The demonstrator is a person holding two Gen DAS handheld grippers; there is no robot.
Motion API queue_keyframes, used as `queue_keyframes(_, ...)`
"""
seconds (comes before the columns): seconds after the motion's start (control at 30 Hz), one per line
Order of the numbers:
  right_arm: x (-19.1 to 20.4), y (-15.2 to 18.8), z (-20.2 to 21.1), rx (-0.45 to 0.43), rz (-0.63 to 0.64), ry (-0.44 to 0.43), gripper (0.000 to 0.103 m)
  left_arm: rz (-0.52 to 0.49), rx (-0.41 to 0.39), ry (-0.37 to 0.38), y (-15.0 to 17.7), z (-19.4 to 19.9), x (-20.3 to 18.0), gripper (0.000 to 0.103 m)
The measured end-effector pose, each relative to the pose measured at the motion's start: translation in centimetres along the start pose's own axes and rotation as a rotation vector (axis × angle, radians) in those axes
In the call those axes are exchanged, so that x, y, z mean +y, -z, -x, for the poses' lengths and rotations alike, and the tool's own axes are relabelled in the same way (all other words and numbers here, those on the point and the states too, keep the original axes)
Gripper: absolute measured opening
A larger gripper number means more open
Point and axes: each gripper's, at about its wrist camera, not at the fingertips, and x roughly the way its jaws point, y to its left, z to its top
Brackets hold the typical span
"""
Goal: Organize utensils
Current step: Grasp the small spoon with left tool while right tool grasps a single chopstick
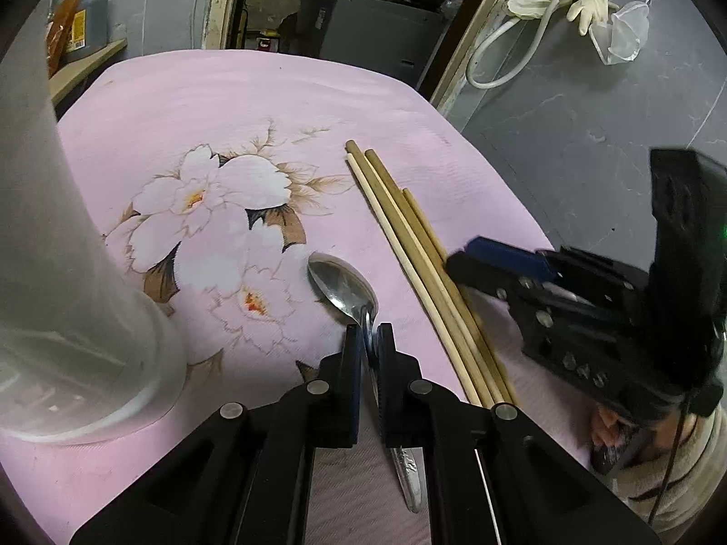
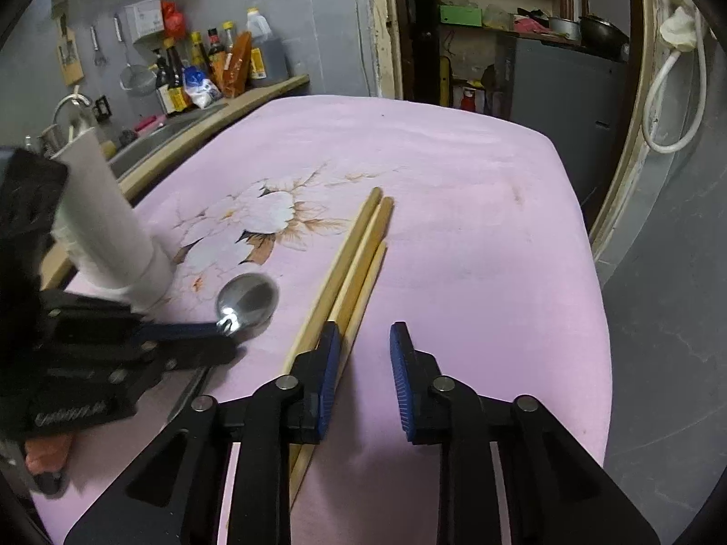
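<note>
Pinching the metal spoon (image 1: 344,284) by the neck, just below the bowl: left gripper (image 1: 370,334) clamped tight on it, blue pads pressed against the handle on both sides. Bowl facing up and resting on the pink flowered tablecloth (image 1: 254,104), handle running back under the claw toward the camera. Same grip seen side-on from the other wrist, spoon (image 2: 247,297) at the tip of the left gripper (image 2: 222,329).

Over on the right: right gripper (image 2: 365,340) spread apart, nothing pressed between the pads. Left pad sitting over the bundle of wooden chopsticks (image 2: 354,268), right pad over bare cloth. Can't tell whether that pad actually touches the sticks or just floats above them. From the left wrist, right gripper (image 1: 459,263) coming in from the side with its tip right at the chopsticks (image 1: 409,250), a bit motion-blurred.

Chopsticks lying side by side, just right of the spoon, not touching it. Tall white cylindrical holder (image 2: 109,222) standing upright at the left of the cloth, near the spoon bowl but apart from it. Bottles (image 2: 204,68) lined up on the counter shelf behind.
</note>
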Motion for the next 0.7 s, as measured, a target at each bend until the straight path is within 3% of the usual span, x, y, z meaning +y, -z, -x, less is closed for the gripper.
queue_keyframes(0.5, 0.4, -3.3, -3.6, 0.111, 0.043, 0.047, 0.023, 0.001, 0.017, 0.034, -0.2, -0.6, 0.2, 0.004)
queue_keyframes(0.7, 0.5, -3.0, -2.6, 0.111, 0.024, 0.050, 0.004, -0.023, 0.003, 0.069, 0.1, 0.0, -0.5, 0.000)
